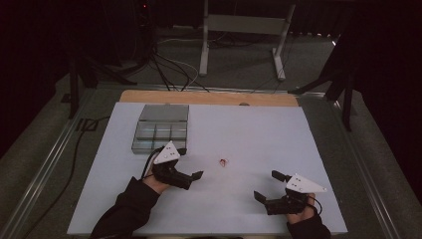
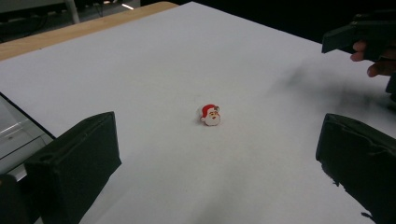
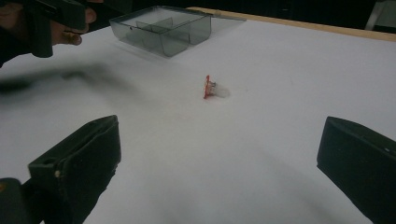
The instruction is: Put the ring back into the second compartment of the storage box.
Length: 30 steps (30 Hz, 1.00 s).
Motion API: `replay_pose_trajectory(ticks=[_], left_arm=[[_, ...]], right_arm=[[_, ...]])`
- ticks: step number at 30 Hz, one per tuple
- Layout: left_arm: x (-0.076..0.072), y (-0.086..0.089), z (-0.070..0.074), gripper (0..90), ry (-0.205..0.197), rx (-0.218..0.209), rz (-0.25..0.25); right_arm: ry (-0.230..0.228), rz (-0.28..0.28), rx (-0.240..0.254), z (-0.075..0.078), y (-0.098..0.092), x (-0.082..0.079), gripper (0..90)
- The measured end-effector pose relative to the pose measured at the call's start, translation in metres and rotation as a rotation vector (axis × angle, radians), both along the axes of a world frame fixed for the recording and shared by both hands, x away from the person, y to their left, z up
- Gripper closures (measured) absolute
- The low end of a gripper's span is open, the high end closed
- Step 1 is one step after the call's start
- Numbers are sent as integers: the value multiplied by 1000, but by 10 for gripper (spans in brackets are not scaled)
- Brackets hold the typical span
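High view first: a small red-and-white Santa-face charm (image 1: 223, 161) lies alone on the white table sheet (image 1: 249, 129), roughly midway between the two hand-held tools. The left gripper (image 1: 191, 163) sits to the charm's left, just near of the grey clear-plastic compartment box (image 1: 160, 128); the right gripper (image 1: 266, 185) rests nearer and to the right, well apart from the charm.

Judging from this, the work looks barely begun. The charm is untouched on the sheet, and the compartments of the box, as far as can be made out, hold nothing. If the aim is to put the charm into the box, then the approach, the pinch, the carry and the drop are all left to do.

Left gripper view shows the Santa-face charm (image 2: 210, 115) face-on, centred between the two black jaws but farther out on the sheet, not yet between them. The jaws stand wide apart with nothing in them. The other gripper (image 2: 359, 37) shows at far right.

Right gripper view shows the charm (image 3: 208, 87) edge-on, propped on a pale clear backing, again ahead of widely spread, bare jaws and a little left of centre. Beyond it, at far left, stands the box (image 3: 161, 30), with the hand (image 3: 60, 28) holding the left gripper beside it.

The left tool seems better placed: closer, aimed squarely, and next to the box.
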<state>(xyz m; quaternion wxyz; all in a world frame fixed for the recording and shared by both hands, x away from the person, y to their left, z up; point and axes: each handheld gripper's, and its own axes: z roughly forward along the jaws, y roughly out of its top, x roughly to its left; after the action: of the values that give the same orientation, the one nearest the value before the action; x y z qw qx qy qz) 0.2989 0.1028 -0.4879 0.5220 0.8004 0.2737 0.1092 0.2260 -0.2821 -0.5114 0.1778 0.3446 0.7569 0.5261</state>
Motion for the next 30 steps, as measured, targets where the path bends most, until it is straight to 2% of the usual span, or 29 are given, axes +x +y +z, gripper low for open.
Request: replay_pose_trajectory(ticks=[11,20,30], left_arm=[[8,-23,-6,2,14,16,4],[15,-51,-18,2,40,66,6],[22,-70,-25,2,60,104,21]], right_arm=[[2,2,-1,0,0,0,0],[1,4,3,1,0,-1,0],[-3,8,5,1,-1,-1,0]])
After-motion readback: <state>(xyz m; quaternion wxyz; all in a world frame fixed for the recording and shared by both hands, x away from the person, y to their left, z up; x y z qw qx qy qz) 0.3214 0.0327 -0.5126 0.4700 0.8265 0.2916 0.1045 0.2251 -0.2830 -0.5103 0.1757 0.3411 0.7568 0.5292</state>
